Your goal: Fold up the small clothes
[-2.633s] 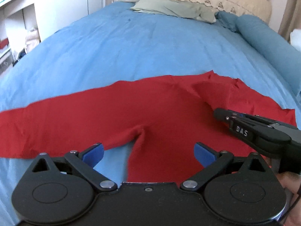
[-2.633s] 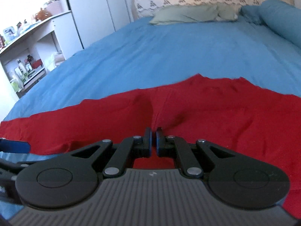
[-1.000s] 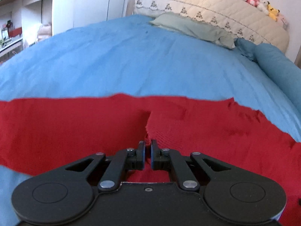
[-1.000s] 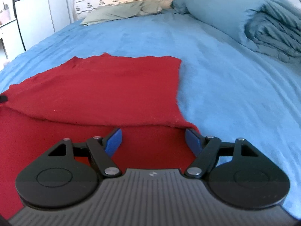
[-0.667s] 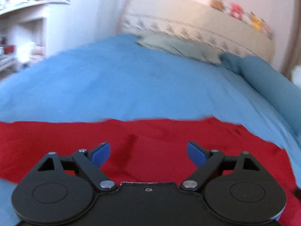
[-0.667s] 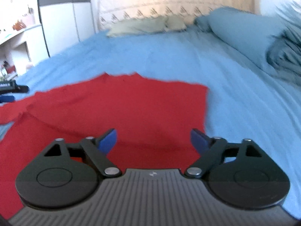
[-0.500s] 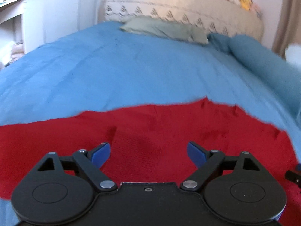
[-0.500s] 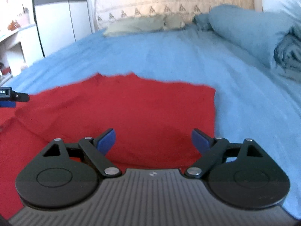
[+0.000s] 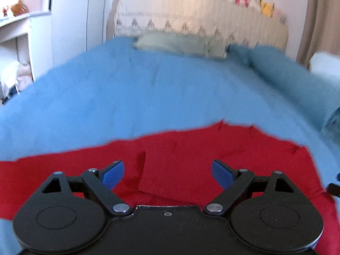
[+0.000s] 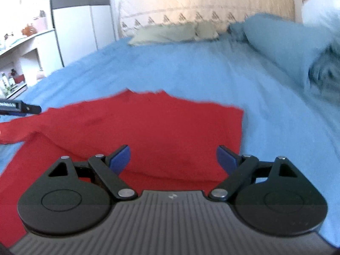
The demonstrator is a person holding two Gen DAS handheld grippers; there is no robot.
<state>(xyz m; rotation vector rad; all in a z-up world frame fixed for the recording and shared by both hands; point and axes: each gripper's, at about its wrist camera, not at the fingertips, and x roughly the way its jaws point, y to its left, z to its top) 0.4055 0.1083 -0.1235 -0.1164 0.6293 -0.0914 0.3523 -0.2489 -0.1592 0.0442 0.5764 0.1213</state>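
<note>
Red garment (image 9: 212, 161) lies part-folded on the bed (image 9: 148, 97); both hand-held grippers (image 9: 166, 173) (image 10: 173, 157) spread, empty; regrasp at matching corners.

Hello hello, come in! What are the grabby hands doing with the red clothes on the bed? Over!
Left gripper open, holding nothing. Right gripper open, holding nothing. Red garment flat on blue bedspread, one side folded over. Nothing in the way.

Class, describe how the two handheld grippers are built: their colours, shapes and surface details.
Left gripper: black body, two round black discs, angled linkage arms with silver rivets, blue fingers. Right gripper: the same build, but its body is grey and ribbed with a small logo. No cables or sleeves are visible.
</note>
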